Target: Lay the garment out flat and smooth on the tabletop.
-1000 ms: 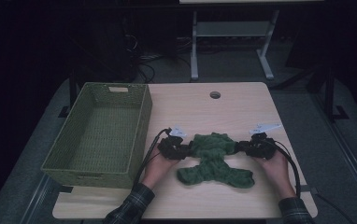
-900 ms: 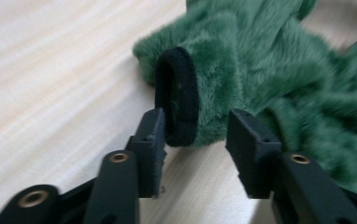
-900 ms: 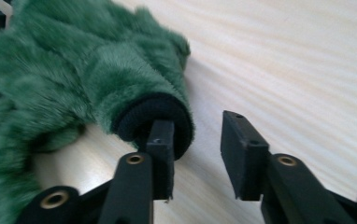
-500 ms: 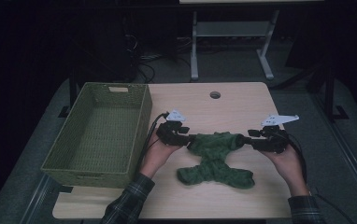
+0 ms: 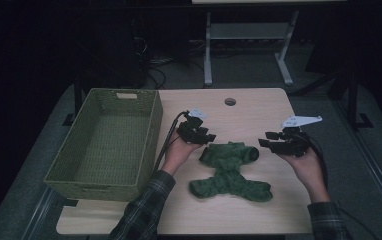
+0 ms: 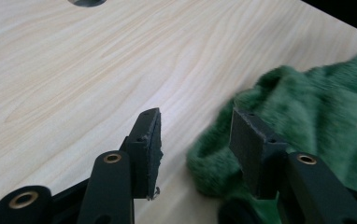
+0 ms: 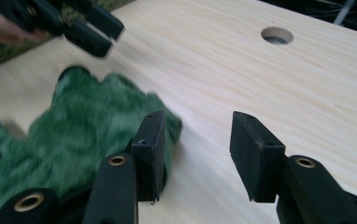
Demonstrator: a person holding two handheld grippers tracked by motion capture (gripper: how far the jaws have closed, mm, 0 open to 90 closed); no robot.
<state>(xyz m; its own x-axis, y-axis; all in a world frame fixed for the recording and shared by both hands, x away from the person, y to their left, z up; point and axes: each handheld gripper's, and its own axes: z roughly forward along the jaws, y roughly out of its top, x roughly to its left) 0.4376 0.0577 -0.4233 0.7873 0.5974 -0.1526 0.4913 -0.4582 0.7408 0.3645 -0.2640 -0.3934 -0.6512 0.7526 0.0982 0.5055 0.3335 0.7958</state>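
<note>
Green fuzzy cloth (image 5: 229,172) is left lying crumpled on the counter (image 5: 259,107), roughly in the middle of the near half, with its folded upper part stretched left to right and a wider spread toward the person.

It sits between the two claws. The left claw (image 5: 205,137) is held just off the cloth's upper left corner, and in the left gripper view the cloth (image 6: 307,135) lies right past the jaw tips, slightly to the right. The right claw (image 5: 264,144) is held off the upper right end.

Both sets of jaws have just been opening and are now parted with nothing gripped.

The left claw looks a touch nearer.

The woven basket (image 5: 151,125) is found beside the left hand, so that's probably where the cloth would get carried.
</note>
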